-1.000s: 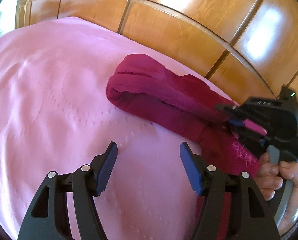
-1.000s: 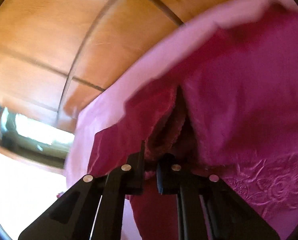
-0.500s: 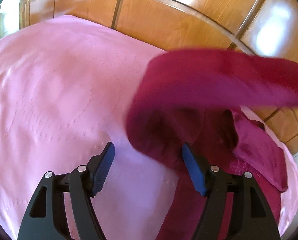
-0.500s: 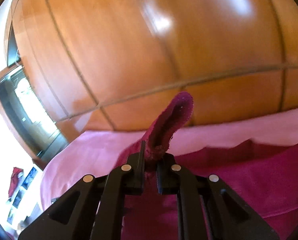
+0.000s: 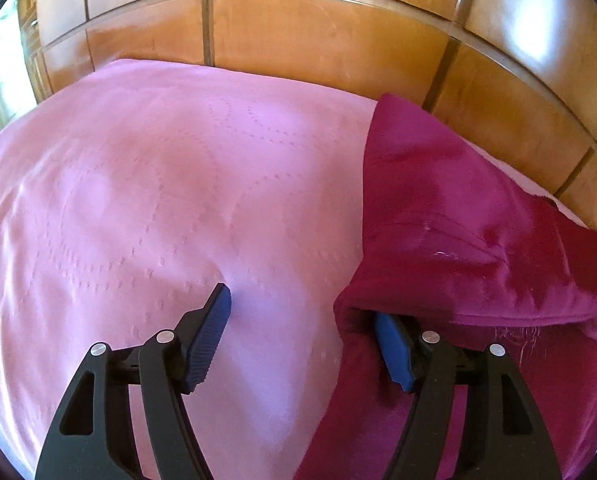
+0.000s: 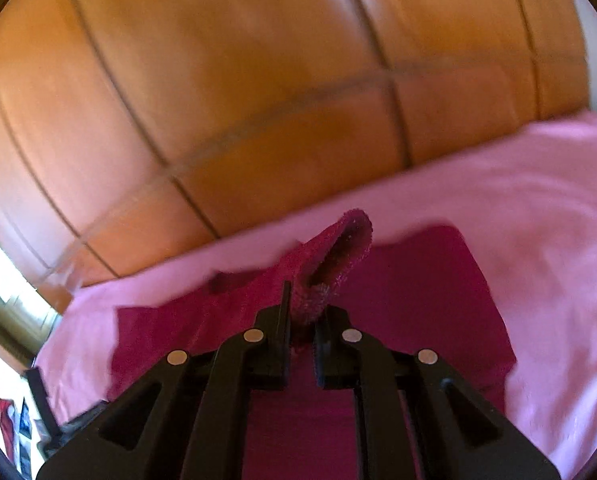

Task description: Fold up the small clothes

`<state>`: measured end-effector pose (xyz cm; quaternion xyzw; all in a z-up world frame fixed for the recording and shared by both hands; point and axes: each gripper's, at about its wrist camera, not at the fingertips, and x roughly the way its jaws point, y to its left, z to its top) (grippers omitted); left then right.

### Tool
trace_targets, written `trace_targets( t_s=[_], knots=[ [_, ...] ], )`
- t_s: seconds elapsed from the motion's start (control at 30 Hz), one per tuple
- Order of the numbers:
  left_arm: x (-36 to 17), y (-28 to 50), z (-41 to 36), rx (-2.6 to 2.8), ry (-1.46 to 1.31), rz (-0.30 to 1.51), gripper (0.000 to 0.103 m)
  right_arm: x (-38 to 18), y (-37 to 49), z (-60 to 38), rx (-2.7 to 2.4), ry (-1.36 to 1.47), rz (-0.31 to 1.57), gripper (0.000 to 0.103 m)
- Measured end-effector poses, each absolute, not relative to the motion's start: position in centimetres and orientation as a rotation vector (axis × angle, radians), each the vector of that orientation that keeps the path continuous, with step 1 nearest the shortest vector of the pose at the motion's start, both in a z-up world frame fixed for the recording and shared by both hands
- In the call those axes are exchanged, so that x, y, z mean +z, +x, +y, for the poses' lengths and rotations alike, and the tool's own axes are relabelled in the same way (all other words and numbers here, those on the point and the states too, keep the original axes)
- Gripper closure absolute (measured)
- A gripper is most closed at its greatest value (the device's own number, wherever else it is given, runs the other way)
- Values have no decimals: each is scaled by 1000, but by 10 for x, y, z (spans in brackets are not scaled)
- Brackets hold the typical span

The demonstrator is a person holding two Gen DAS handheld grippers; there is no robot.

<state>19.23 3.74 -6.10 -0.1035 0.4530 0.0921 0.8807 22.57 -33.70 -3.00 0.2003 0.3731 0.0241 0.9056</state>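
Observation:
A dark magenta garment (image 5: 450, 216) lies spread on the pink bedspread (image 5: 146, 184) at the right of the left wrist view. My left gripper (image 5: 302, 340) is open and empty; its right finger (image 5: 394, 356) sits under a raised fold of the garment. In the right wrist view my right gripper (image 6: 302, 332) is shut on a fuzzy edge of the garment (image 6: 338, 256), which sticks up between the jaws. The rest of the garment (image 6: 410, 304) lies flat below.
A glossy wooden panelled wall (image 5: 298, 32) stands right behind the bed's far edge. Pink bedspread (image 6: 538, 208) stretches to the left of the garment. Some clutter (image 6: 14, 428) shows at the far lower left of the right wrist view.
The right gripper lifted the garment's edge and swung it over, so the bunched garment opened out flat on the bed. The left gripper stayed open and low.

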Motion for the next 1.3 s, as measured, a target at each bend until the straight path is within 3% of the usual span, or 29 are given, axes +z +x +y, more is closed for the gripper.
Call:
trace_targets(
  t_s=[0.27, 0.3, 0.37, 0.53, 0.83, 1.0, 1.03, 1.07, 1.13, 1.17, 1.3],
  knots=[
    [-57, 182, 36, 89, -191, 964, 35, -79, 211, -365, 16, 534, 841, 93],
    [-55, 178, 40, 63, -212, 964, 35, -74, 211, -368, 16, 541, 835, 88],
    [-47, 172, 56, -11, -289, 954, 35, -69, 210, -372, 22, 560, 816, 63],
    [-29, 193, 94, -92, -452, 913, 35, -51, 211, -385, -4, 514, 766, 55],
    [-40, 290, 99, -266, -690, 987, 35, -61, 252, -389, 19, 421, 857, 56],
    [-56, 326, 90, -361, -771, 1052, 35, -69, 267, -382, 50, 375, 907, 64],
    [-57, 330, 86, -373, -773, 1065, 39, -70, 268, -380, 65, 364, 915, 71],
    [-58, 333, 82, -388, -762, 1077, 59, -71, 268, -377, 79, 352, 925, 78],
    [-54, 332, 68, -421, -694, 1075, 83, -71, 264, -371, 90, 299, 934, 93],
    [-47, 326, 63, -405, -637, 1033, 90, -68, 260, -368, 86, 270, 922, 94],
    [-13, 298, 42, -338, -420, 836, 92, -48, 239, -351, 35, 117, 803, 95]
  ],
)
